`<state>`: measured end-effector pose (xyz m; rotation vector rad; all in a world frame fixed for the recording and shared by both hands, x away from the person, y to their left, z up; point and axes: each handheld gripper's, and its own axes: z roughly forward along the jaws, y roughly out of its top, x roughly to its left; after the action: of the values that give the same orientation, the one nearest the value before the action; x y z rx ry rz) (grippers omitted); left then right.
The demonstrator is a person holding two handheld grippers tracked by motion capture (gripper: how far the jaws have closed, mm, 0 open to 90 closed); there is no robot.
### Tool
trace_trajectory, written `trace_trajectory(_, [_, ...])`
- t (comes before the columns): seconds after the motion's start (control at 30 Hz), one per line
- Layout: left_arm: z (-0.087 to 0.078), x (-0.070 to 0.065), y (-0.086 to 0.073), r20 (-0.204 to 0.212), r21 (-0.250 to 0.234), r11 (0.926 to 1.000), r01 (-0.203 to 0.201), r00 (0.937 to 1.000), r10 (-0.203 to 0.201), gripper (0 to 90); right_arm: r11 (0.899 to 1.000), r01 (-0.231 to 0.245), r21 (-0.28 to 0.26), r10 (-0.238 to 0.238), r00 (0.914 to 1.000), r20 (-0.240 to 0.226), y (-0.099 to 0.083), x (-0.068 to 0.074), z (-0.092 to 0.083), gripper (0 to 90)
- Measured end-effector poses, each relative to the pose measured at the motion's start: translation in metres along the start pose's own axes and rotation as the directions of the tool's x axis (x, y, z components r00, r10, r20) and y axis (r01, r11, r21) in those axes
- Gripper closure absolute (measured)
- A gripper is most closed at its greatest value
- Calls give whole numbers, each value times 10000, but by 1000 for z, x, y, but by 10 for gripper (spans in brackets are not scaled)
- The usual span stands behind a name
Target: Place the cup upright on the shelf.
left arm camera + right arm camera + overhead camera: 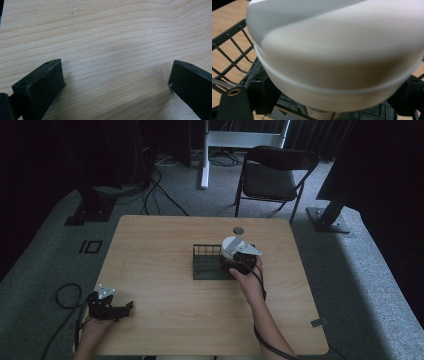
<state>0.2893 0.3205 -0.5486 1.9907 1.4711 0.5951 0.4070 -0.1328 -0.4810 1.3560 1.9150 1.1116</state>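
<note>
my right claw (239, 261) pinches the round white ceramic bowl (231, 246) over the dark wire dish rack (206, 266); i lower it slowly, level, between the wires. my left claw (120, 310) rests spread.

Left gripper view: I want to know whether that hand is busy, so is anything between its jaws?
No, the left gripper has its jaws spread wide with bare wooden table between them.

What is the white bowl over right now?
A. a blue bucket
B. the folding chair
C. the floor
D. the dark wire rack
D: the right gripper holds the white bowl over the dark wire rack, and the right gripper view shows the bowl with the rack's bars just behind and below it.
</note>
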Motion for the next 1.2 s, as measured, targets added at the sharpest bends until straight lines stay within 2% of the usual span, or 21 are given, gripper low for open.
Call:
trace_trajectory(0.4, [0, 0, 0, -1, 1, 10000, 0, 10000, 0, 2, 9998, 58, -204, -62, 9998, -197, -3, -4, -10, 127])
trace_trajectory(0.5, [0, 0, 0, 1, -1, 10000, -6, 10000, 6, 2, 9996, -151, -258, 142, 9992, -374, -4, -4, -13, 128])
trace_trajectory(0.93, [0, 0, 0, 1, 2, 10000, -6, 10000, 6, 2, 9990, -125, -434, 111, 9994, -321, -8, -10, -25, 129])
trace_trajectory(1.2, [0, 0, 0, 1, -2, 10000, 0, 10000, 0, 1, 9978, -170, -647, 141, 9989, -443, -10, -13, -35, 129])
